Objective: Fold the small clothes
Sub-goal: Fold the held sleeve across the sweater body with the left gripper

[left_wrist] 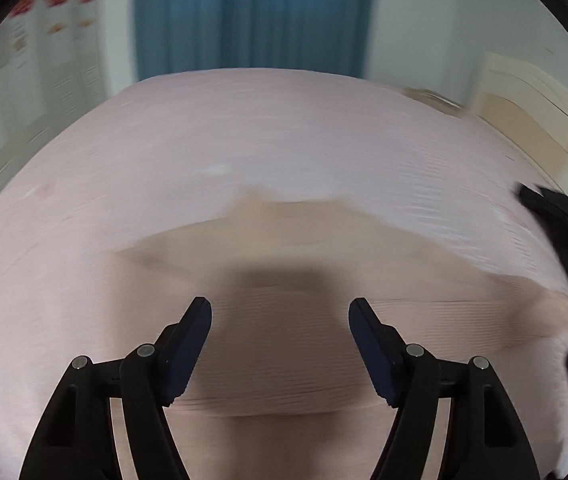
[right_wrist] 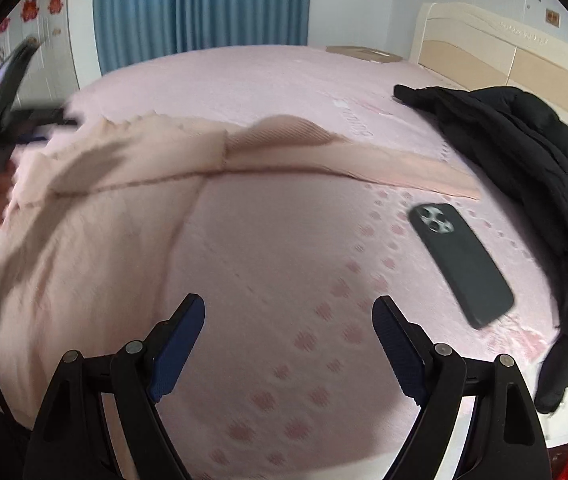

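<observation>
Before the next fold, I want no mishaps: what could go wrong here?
The phone lies on the bed just below the beige garment's long sleeve; a drag could sweep it along. The black jacket beside it may snag. Both the left gripper and right gripper are open, so nothing is secured.

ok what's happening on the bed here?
A person is folding a beige garment spread on a pink bed, with a gripper in each hand. The left gripper hovers open over the garment; that view is blurred. The right gripper is open over bare sheet, holding nothing. A phone and a black jacket lie off to the right, untouched.
</observation>
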